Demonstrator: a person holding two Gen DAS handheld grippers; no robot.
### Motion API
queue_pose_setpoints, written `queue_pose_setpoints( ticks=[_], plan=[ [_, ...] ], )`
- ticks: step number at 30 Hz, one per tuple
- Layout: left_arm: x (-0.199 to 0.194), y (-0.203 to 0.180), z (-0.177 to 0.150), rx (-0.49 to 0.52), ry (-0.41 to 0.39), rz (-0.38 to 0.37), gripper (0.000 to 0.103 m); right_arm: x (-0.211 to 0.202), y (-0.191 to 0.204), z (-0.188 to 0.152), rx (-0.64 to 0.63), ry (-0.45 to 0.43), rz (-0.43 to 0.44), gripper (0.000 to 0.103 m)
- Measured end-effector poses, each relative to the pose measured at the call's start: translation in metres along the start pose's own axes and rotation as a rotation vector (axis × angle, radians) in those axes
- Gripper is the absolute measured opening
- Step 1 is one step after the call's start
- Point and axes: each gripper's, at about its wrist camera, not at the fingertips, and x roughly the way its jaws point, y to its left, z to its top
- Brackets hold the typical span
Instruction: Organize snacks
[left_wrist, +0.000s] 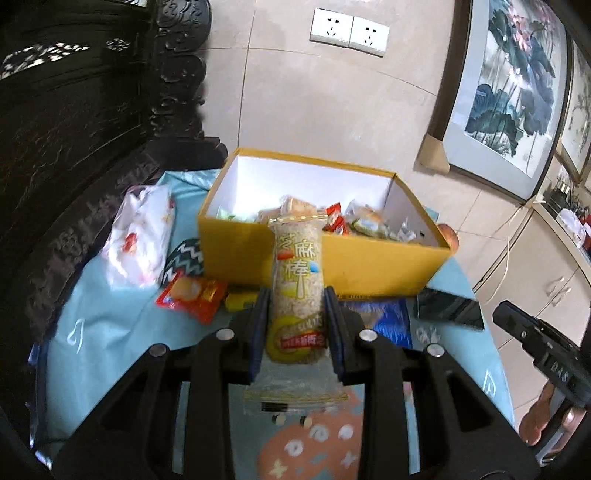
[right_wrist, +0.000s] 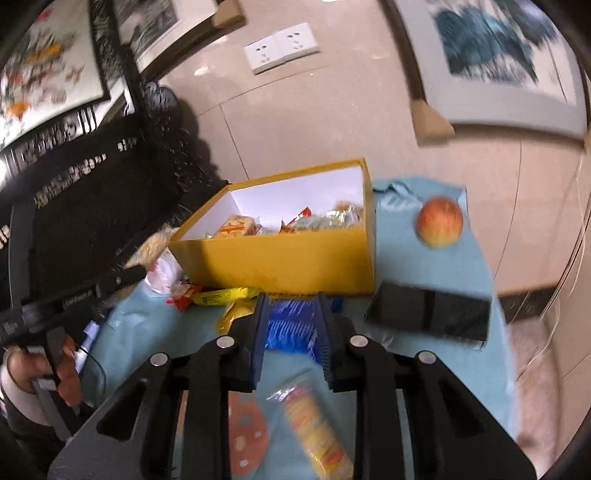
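Observation:
My left gripper (left_wrist: 295, 295) is shut on a long clear pack of sesame sticks (left_wrist: 298, 280) and holds it upright in front of the yellow box (left_wrist: 369, 266). The box is open and holds several wrapped snacks (left_wrist: 351, 219). My right gripper (right_wrist: 291, 302) is open over a blue snack pack (right_wrist: 290, 326) on the table, with its fingers either side of it. A round cracker roll (right_wrist: 317, 428) lies below the right gripper. The yellow box also shows in the right wrist view (right_wrist: 277, 258).
A red snack packet (left_wrist: 192, 295), a yellow packet (right_wrist: 221, 295) and a white plastic bag (left_wrist: 140, 236) lie left of the box. An apple (right_wrist: 439, 221) and a black phone (right_wrist: 428, 310) lie to its right. The light blue tablecloth (left_wrist: 110, 332) covers the table. A tiled wall stands behind.

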Motion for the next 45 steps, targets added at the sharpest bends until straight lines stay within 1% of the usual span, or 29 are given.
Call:
queue_pose_setpoints(
  ticks=[1, 2, 3, 5, 7, 9, 10, 11, 12, 13, 14, 15, 16, 18, 21, 22, 23, 25, 27, 28, 29, 30, 31, 32, 36, 38, 41, 44, 45],
  plan=[
    [0.003, -0.001, 0.001, -0.001, 0.001, 0.002, 0.029, 0.007, 0.004, 0.002, -0.044, 0.040, -0.019, 0.026],
    [0.007, -0.002, 0.001, 0.002, 0.004, -0.016, 0.029, 0.013, 0.006, -0.001, -0.079, 0.088, -0.022, 0.030],
    [0.011, -0.004, 0.000, 0.009, 0.010, -0.027, 0.029, 0.021, 0.009, -0.011, -0.124, 0.154, -0.043, 0.033],
    [0.018, -0.007, -0.004, 0.025, 0.021, -0.029, 0.029, 0.026, 0.014, -0.032, -0.213, 0.215, -0.075, 0.043],
    [0.024, -0.006, -0.008, 0.029, 0.029, -0.028, 0.029, 0.031, 0.020, -0.063, -0.312, 0.287, -0.101, 0.045],
    [0.032, -0.004, -0.012, 0.021, 0.051, -0.025, 0.029, 0.039, 0.021, -0.088, -0.371, 0.353, -0.137, 0.045],
    [0.034, -0.004, -0.013, 0.016, 0.058, -0.025, 0.029, 0.042, 0.020, -0.095, -0.387, 0.371, -0.155, 0.045],
    [0.037, -0.003, -0.016, 0.011, 0.072, -0.026, 0.029, 0.044, 0.019, -0.099, -0.397, 0.378, -0.154, 0.044],
    [0.037, -0.003, -0.017, 0.010, 0.076, -0.028, 0.029, 0.043, 0.018, -0.101, -0.401, 0.367, -0.141, 0.042],
    [0.036, -0.003, -0.019, 0.012, 0.078, -0.030, 0.029, 0.043, 0.019, -0.100, -0.403, 0.367, -0.140, 0.033],
    [0.036, -0.004, -0.020, 0.014, 0.078, -0.028, 0.029, 0.044, 0.020, -0.099, -0.400, 0.373, -0.132, 0.018],
    [0.034, -0.004, -0.022, 0.015, 0.079, -0.024, 0.029, 0.045, 0.022, -0.100, -0.397, 0.378, -0.127, 0.016],
    [0.032, -0.003, -0.024, 0.012, 0.082, -0.025, 0.029, 0.047, 0.024, -0.101, -0.401, 0.381, -0.118, 0.016],
    [0.029, -0.002, -0.027, 0.005, 0.088, -0.030, 0.029, 0.047, 0.029, -0.103, -0.414, 0.376, -0.129, 0.017],
    [0.023, -0.002, -0.031, 0.012, 0.089, -0.026, 0.029, 0.044, 0.026, -0.100, -0.344, 0.374, -0.081, 0.018],
    [0.021, -0.002, -0.032, 0.014, 0.090, -0.027, 0.029, 0.044, 0.023, -0.099, -0.323, 0.378, -0.072, 0.020],
    [0.019, -0.003, -0.032, 0.014, 0.090, -0.027, 0.029, 0.045, 0.021, -0.099, -0.314, 0.382, -0.069, 0.025],
    [0.016, -0.004, -0.035, 0.016, 0.089, -0.024, 0.029, 0.045, 0.020, -0.100, -0.308, 0.377, -0.084, 0.032],
    [0.014, -0.005, -0.036, 0.022, 0.090, -0.028, 0.029, 0.045, 0.019, -0.100, -0.313, 0.378, -0.095, 0.034],
    [0.013, -0.006, -0.038, 0.023, 0.091, -0.029, 0.029, 0.047, 0.018, -0.100, -0.312, 0.386, -0.088, 0.038],
    [0.012, -0.006, -0.038, 0.023, 0.092, -0.030, 0.029, 0.051, 0.016, -0.102, -0.308, 0.407, -0.078, 0.041],
    [0.011, -0.006, -0.039, 0.023, 0.090, -0.031, 0.029, 0.056, 0.014, -0.104, -0.309, 0.429, -0.084, 0.040],
    [0.009, -0.006, -0.039, 0.023, 0.084, -0.029, 0.029, 0.061, 0.014, -0.108, -0.323, 0.453, -0.108, 0.036],
    [0.007, -0.006, -0.039, 0.024, 0.081, -0.030, 0.029, 0.062, 0.015, -0.110, -0.335, 0.447, -0.107, 0.028],
    [0.001, -0.004, -0.037, 0.031, 0.060, -0.028, 0.025, 0.060, 0.012, -0.107, -0.287, 0.429, -0.106, 0.028],
    [0.002, -0.003, -0.037, 0.036, 0.063, -0.026, 0.025, 0.055, 0.006, -0.100, -0.228, 0.407, -0.067, 0.028],
    [0.006, 0.001, -0.043, 0.042, 0.088, -0.015, 0.025, 0.051, 0.006, -0.098, -0.211, 0.393, -0.068, 0.028],
    [0.015, 0.010, -0.058, 0.034, 0.116, 0.026, 0.027, 0.049, 0.009, -0.099, -0.213, 0.387, -0.054, 0.028],
    [0.025, 0.015, -0.068, 0.021, 0.152, 0.029, 0.027, 0.049, 0.010, -0.100, -0.214, 0.382, -0.051, 0.028]
  ],
)
